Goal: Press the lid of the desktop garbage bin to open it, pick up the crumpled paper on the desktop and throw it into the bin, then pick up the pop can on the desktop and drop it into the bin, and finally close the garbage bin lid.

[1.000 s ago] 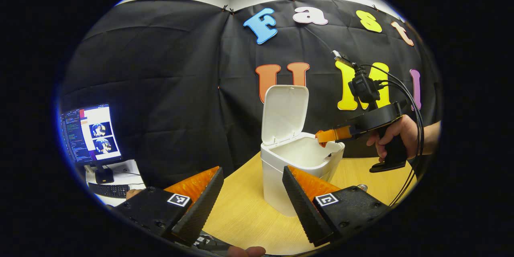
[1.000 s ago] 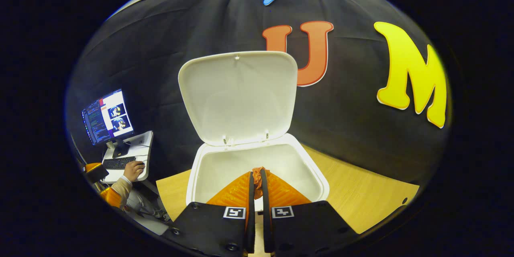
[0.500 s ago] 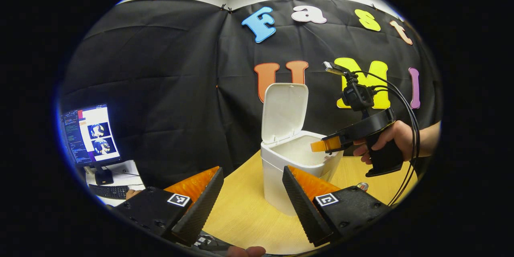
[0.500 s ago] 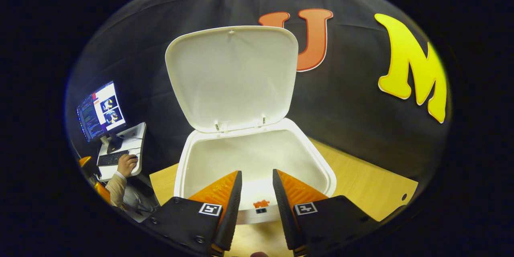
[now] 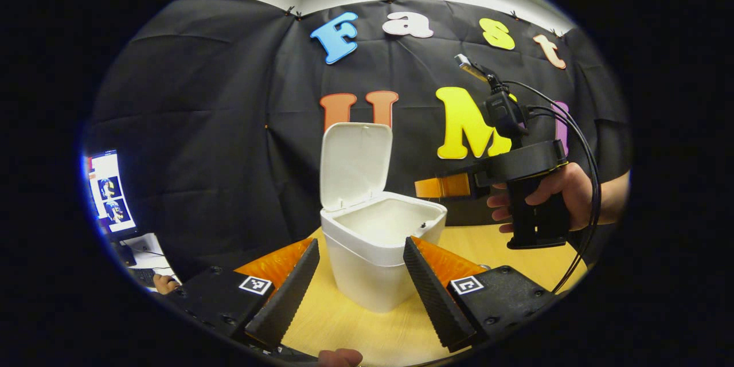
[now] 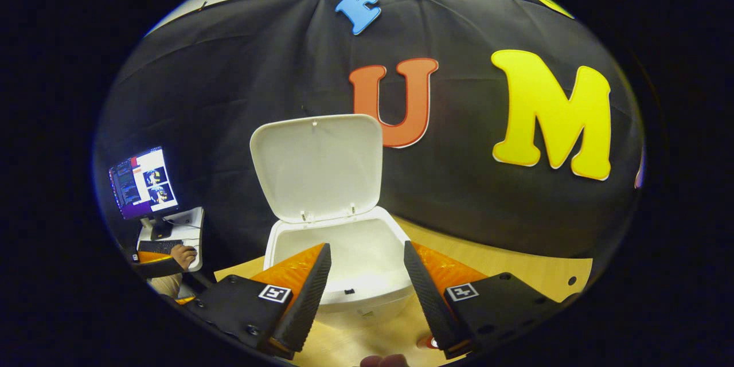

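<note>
Right gripper (image 6: 362, 292): fingers spread, empty, above and just short of the bin (image 6: 344, 275); upright lid (image 6: 316, 167) stood ahead. Left gripper (image 5: 360, 289): spread, farther.

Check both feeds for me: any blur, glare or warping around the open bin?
Left gripper view: sharp, evenly lit bin, fisheye bending the wall seams. Right gripper view: lid crisp without glare; monitor glows bright at the warped edge.

White bin (image 5: 373, 264), white lid (image 5: 354, 163), pale wood desktop (image 5: 533, 258)
</note>
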`<control>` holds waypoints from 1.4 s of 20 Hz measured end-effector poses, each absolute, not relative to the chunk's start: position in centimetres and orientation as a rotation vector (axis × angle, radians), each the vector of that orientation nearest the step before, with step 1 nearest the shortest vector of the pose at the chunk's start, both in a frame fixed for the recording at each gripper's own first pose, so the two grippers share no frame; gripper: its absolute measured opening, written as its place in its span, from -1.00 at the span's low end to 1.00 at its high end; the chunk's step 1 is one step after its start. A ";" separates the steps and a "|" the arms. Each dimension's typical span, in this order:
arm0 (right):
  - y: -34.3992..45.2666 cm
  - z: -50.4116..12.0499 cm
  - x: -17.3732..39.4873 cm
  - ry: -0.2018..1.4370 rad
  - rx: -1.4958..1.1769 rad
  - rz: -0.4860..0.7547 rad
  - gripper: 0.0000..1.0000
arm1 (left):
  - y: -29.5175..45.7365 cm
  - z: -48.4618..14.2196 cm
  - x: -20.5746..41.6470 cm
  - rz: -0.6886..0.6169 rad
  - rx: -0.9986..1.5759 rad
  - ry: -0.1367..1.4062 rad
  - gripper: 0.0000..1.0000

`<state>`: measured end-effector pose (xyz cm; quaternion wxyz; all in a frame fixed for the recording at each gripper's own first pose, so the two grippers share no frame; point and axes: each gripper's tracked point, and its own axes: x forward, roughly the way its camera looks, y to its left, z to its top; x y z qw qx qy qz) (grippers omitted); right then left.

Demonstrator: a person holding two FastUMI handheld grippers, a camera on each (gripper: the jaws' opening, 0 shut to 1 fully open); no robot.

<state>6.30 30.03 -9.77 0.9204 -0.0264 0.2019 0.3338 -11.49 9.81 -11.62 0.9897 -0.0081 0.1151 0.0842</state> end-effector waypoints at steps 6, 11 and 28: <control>18.6 -9.3 7.1 0.372 -0.044 0.490 0.65 | 3.5 -12.5 -9.5 -0.013 -0.006 0.246 0.94; 7.5 -10.6 5.7 0.382 -0.030 0.293 0.65 | -3.1 -14.8 -8.4 -0.189 0.009 0.286 0.94; -12.0 -14.9 -5.4 0.507 -0.096 -0.049 0.65 | -11.6 -31.6 -5.0 -0.379 0.030 0.503 0.95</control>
